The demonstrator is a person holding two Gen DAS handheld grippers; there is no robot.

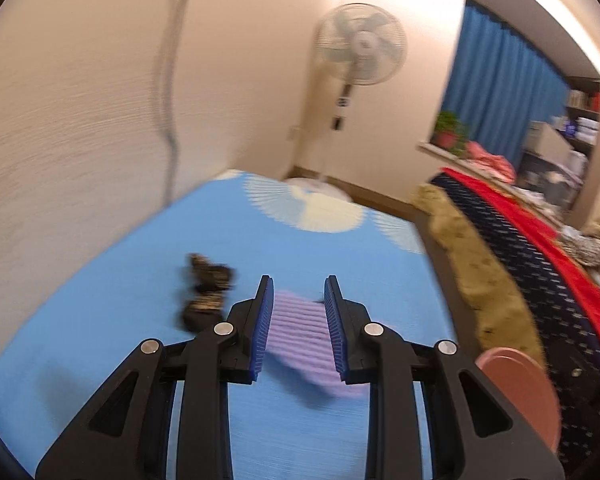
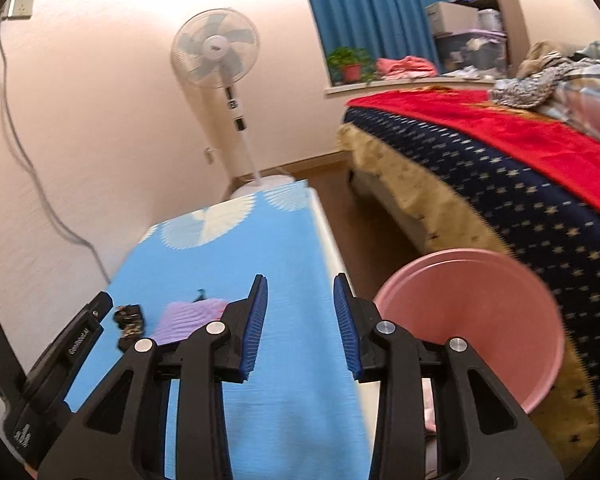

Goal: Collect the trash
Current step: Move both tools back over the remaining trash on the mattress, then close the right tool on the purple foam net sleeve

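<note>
With both jaws apart and empty, we drop the left hand-held gripper [image 1: 298, 320] square over the purple wrapper [image 1: 300, 336], pinch its edge, then carry to the pink bin [image 2: 472, 320]; right hand-held gripper [image 2: 300, 320] idles.

Each wrist camera sits just behind its gripper's fingers, looking forward and slightly down over the blue table [image 1: 148, 288] toward the standing fan [image 1: 360, 44]. The right view faces further right; both share table, fan, pink bucket [image 2: 480, 320] and bed [image 2: 500, 168]

warm indoor light | motion blur left view | fisheye-bent edges
</note>
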